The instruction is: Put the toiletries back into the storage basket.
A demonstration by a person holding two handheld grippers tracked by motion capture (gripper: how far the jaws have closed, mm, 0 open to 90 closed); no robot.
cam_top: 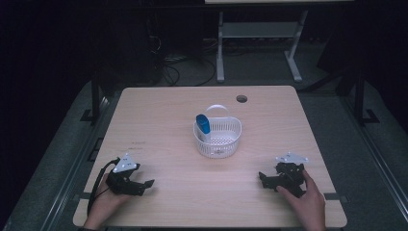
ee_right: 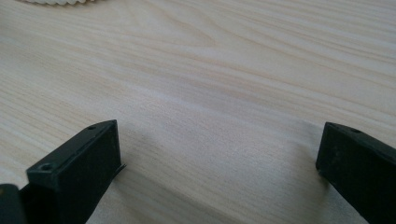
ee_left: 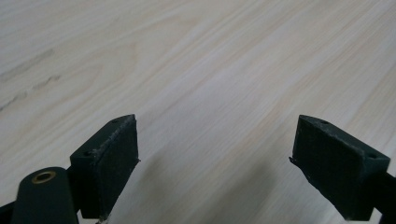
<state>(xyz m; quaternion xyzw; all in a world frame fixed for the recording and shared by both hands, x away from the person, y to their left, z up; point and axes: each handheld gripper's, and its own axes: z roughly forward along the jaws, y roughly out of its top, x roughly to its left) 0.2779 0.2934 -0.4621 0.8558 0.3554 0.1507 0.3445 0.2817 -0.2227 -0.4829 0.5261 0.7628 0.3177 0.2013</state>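
Now both hand-held grippers, L (cam_top: 144,184) & R (cam_top: 263,178), wide apart, near basket (cam_top: 217,137).

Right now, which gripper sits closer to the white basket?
Hard to call: the left gripper and the right gripper sit about equally far from the white basket. The right gripper view shows the basket's rim.

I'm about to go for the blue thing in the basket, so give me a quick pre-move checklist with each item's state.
1. Left gripper open, jaws holding nothing: ok.
2. Right gripper open, jaws holding nothing: ok.
3. Blue object leaning inside the white basket at its left wall: ok.
4. Bare table between both grippers and basket: ok.
5. Basket handle raised behind the object, could hinder entry: cannot tell.
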